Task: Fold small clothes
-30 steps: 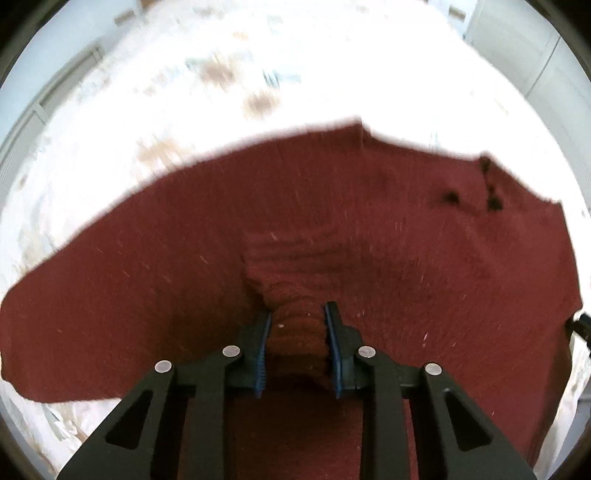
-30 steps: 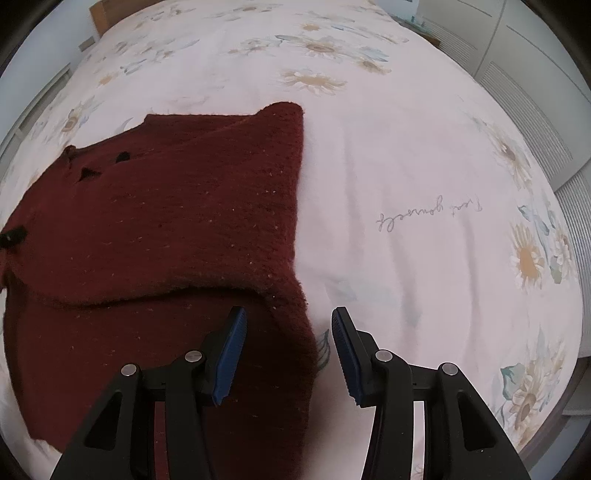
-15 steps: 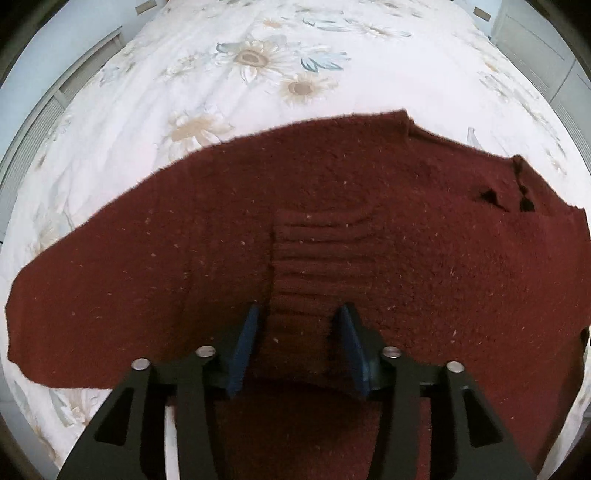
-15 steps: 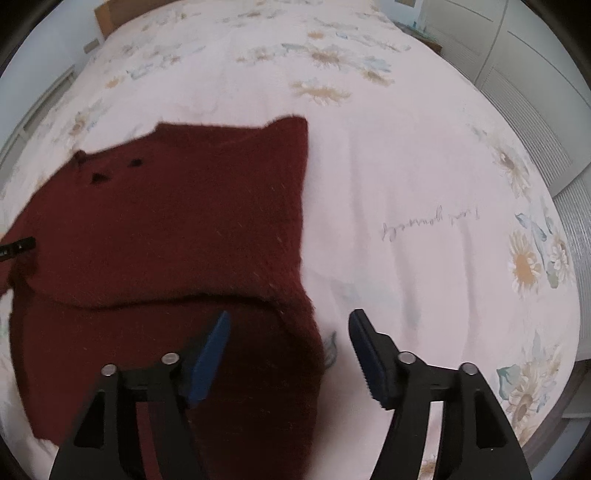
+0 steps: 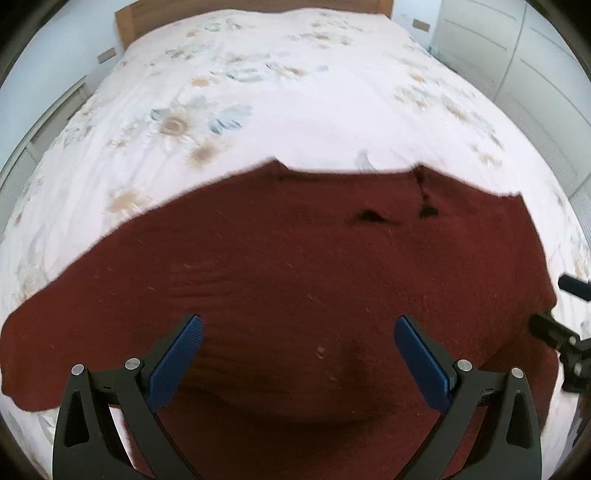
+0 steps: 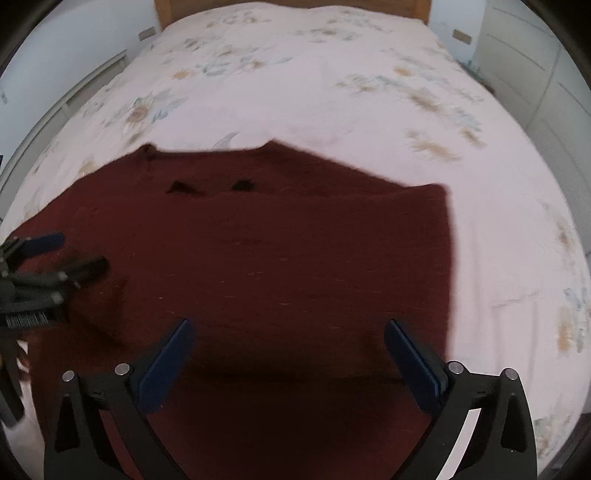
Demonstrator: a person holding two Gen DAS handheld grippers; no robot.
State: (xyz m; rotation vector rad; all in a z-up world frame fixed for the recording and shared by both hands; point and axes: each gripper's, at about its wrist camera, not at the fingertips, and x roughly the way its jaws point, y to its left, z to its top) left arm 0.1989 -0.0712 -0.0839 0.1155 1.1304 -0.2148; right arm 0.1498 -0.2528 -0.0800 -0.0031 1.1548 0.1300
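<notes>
A dark red knitted sweater (image 5: 295, 266) lies flat on the bed, sleeves folded in over the body; it also shows in the right wrist view (image 6: 280, 251). My left gripper (image 5: 297, 332) is wide open and empty above the sweater's near part. My right gripper (image 6: 286, 334) is wide open and empty above the sweater's near right part. The left gripper shows at the left edge of the right wrist view (image 6: 44, 266), and part of the right gripper at the right edge of the left wrist view (image 5: 557, 332).
The bed has a white floral cover (image 5: 295, 92) and a wooden headboard (image 5: 255, 7) at the far end. White wardrobe doors (image 5: 535, 66) stand to the right. A wall and low cabinet (image 6: 74, 74) lie to the left.
My left gripper has let go of the sleeve cuff and opened wide. Both grippers have drawn back and risen, so more of the bed shows. The right gripper opened wider.
</notes>
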